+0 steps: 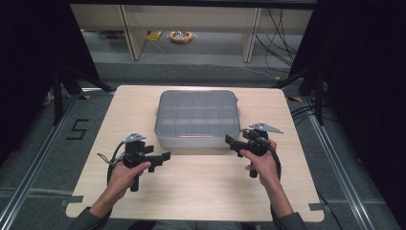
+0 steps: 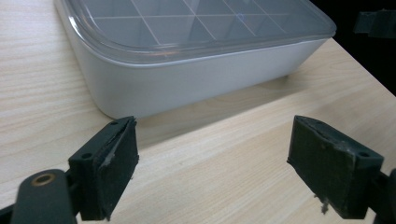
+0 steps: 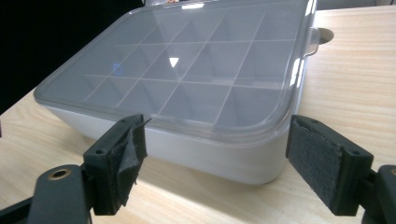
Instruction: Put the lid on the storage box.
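Compartment box (image 1: 197,119) sits mid-desk (image 1: 143,191), lid on. Your left gripper (image 1: 160,160) near its front-left corner, right gripper (image 1: 232,142) at front-right corner.

The high view looks down and forward over the whole table (image 1: 119,201), while each gripper view sits low and close behind its own fingers, both facing the compartment box (image 2: 187,84) just beyond.
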`<state>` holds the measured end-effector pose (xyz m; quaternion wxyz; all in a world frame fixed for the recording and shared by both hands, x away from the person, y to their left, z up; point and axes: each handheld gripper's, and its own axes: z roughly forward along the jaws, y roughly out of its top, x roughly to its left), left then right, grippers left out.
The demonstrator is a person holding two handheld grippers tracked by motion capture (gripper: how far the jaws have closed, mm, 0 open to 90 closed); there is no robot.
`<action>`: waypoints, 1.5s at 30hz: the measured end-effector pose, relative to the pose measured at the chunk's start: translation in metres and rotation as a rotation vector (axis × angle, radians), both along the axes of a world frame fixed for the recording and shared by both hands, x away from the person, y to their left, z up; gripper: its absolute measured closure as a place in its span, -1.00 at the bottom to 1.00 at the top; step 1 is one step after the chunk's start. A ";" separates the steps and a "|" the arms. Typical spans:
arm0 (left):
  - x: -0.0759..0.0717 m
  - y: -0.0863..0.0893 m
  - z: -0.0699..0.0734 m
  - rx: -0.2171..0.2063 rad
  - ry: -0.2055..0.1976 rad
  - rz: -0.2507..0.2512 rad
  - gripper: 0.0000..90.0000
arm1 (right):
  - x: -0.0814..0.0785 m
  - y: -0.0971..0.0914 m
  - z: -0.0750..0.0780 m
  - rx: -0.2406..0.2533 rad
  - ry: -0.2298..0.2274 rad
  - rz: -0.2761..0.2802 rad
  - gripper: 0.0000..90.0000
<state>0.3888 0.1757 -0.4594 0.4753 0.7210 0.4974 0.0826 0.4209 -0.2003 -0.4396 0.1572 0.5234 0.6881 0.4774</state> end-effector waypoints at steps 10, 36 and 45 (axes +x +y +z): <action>-0.010 0.000 -0.005 -0.008 0.009 -0.007 -0.66 | -0.008 0.001 -0.002 -0.023 -0.008 0.022 -0.54; -0.041 0.005 -0.019 0.052 -0.022 -0.046 -0.66 | -0.035 0.012 -0.014 -0.052 0.017 0.075 -0.53; -0.052 0.007 -0.026 0.060 -0.004 -0.067 -0.66 | -0.046 0.015 -0.020 -0.031 0.066 0.079 -0.52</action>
